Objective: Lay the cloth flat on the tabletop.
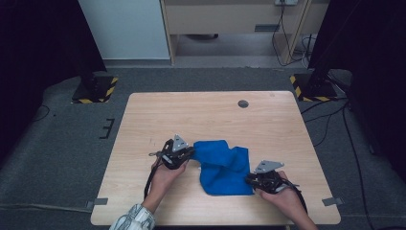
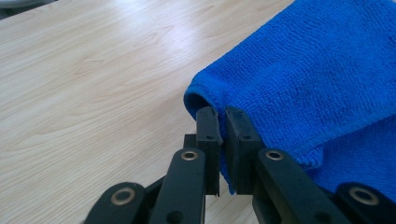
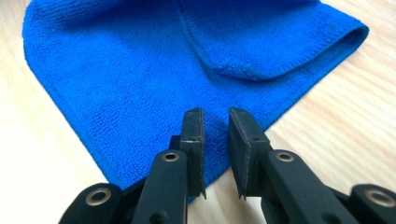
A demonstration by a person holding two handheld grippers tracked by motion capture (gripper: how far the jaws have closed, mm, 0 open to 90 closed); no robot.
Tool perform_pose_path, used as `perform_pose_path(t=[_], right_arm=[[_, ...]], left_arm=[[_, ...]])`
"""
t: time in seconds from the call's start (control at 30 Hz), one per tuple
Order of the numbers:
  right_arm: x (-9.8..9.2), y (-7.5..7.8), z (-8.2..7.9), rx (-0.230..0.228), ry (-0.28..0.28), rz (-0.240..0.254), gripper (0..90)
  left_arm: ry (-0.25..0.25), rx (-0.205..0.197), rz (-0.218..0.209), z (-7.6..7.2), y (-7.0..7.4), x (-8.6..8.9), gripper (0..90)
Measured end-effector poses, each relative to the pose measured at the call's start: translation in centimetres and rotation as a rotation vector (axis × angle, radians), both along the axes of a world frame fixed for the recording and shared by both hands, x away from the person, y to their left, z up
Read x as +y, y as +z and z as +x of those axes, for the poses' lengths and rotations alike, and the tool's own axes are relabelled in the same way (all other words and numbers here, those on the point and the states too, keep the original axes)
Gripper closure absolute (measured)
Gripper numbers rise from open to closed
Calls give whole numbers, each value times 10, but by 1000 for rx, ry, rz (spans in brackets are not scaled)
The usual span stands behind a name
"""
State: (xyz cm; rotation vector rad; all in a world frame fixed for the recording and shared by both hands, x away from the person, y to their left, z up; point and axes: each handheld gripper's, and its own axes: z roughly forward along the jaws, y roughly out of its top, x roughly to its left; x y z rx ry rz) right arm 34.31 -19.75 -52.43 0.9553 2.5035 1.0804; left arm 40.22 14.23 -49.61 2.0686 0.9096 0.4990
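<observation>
Blue cloth (image 1: 224, 167), near side of desk (image 1: 210, 115): my left tool (image 2: 223, 123) clamps its left edge; my right tool (image 3: 215, 126) slightly apart, over its right corner.

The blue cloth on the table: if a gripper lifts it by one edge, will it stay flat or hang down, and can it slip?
The blue cloth would probably hang limp: it already lies folded and creased on the table. It looks light, being thin. Its looped, terry-like surface should resist slipping; the left gripper is shut on a folded edge, while the right gripper stands slightly open over it.
</observation>
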Motion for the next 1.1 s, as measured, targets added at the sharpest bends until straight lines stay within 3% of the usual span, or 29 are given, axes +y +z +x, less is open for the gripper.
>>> perform_pose_path(t=[0.07,0.13,0.17,0.4,0.5,0.57,0.63,0.9,1.1], right_arm=[[-4,5,4,-36,-19,53,706],[-4,7,7,-53,-23,66,698],[0,9,15,-91,-17,88,671],[21,-4,32,-89,24,27,531],[26,-9,37,-65,35,4,639],[25,-7,40,-54,28,11,800],[21,-6,39,-44,19,11,856],[8,-3,29,2,34,41,861],[-5,10,33,-44,-13,118,852]], left_arm=[[-9,1,7,0,-1,-6,838],[-15,0,14,0,-2,-8,834],[-18,-1,29,-1,-3,-10,830],[-3,7,20,2,-4,-5,832],[-1,10,14,2,-4,-5,832],[-1,10,14,2,-4,-5,833],[-4,13,20,2,-5,-5,833],[-26,29,66,-3,-10,-1,833],[-8,52,42,1,-12,6,836]])
